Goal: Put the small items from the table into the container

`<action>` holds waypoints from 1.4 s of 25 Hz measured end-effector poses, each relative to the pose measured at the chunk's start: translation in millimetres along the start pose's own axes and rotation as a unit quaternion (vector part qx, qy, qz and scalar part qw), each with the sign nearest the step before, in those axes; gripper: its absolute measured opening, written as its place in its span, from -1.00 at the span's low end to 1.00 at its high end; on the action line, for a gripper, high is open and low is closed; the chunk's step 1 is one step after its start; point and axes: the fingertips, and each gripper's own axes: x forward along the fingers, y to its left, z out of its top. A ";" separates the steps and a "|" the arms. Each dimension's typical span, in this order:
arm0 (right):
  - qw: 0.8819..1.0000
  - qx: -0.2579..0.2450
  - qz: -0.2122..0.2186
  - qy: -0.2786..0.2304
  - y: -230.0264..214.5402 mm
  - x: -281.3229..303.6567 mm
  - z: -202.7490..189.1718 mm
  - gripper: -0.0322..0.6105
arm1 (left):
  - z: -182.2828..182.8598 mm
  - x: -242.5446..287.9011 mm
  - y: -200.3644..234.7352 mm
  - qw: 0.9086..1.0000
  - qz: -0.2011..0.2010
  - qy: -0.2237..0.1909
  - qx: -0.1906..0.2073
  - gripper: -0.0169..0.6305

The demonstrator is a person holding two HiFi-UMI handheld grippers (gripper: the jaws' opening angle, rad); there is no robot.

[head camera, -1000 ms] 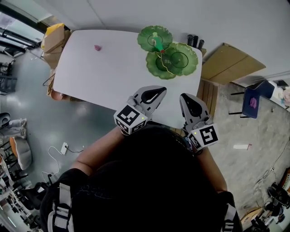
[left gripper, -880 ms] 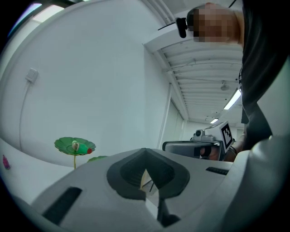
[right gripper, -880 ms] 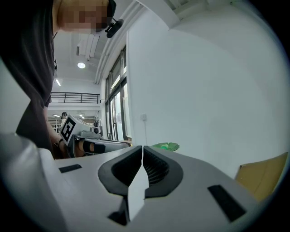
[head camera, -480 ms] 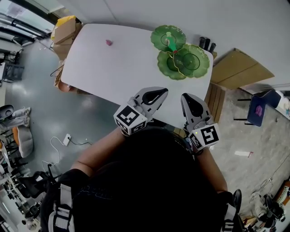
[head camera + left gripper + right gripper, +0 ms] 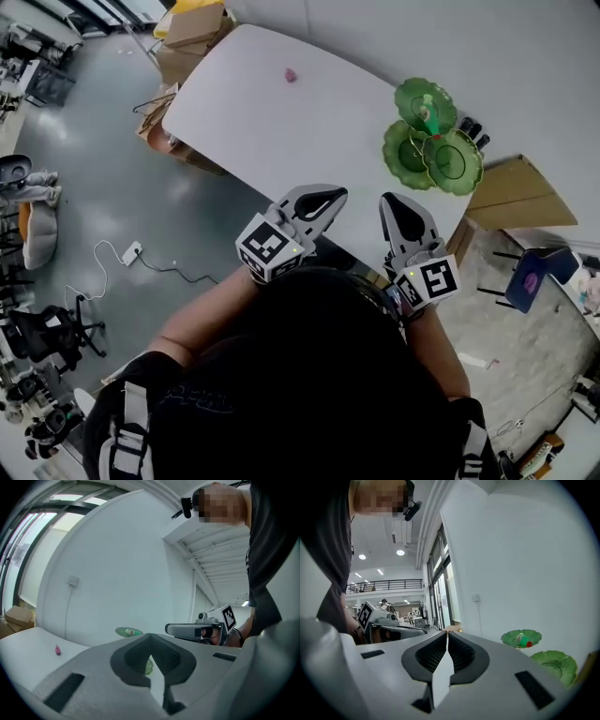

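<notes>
Head view: a small pink item (image 5: pixel 291 74) lies toward the far side of the white worktop (image 5: pixel 281 131), well apart from the green three-dish container (image 5: pixel 433 141). Left claw (image 5: pixel 330 195) and right claw (image 5: pixel 394 204) are clenched, holding nothing.

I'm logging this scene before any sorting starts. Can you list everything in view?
table: one, white, ahead of the person, along the wall.
small item: one, pink, on the table towards its far left end.
leaf-shaped dishes: three, green, clustered at the table's right end.
small object: one, green and red, on the farthest dish.
cardboard boxes: at least two, brown, on the floor beyond the table's left end.
board: one, tan, right of the table.
chair: one, blue, on the floor at right.
left gripper: one, grey, jaws together, empty.
right gripper: one, grey, jaws together, empty.
</notes>
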 end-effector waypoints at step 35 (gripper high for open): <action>0.979 -0.006 0.201 0.023 264.4 386.2 0.8 -0.83 | 27.8 -376.5 297.7 0.970 0.236 -0.053 -0.022 -0.93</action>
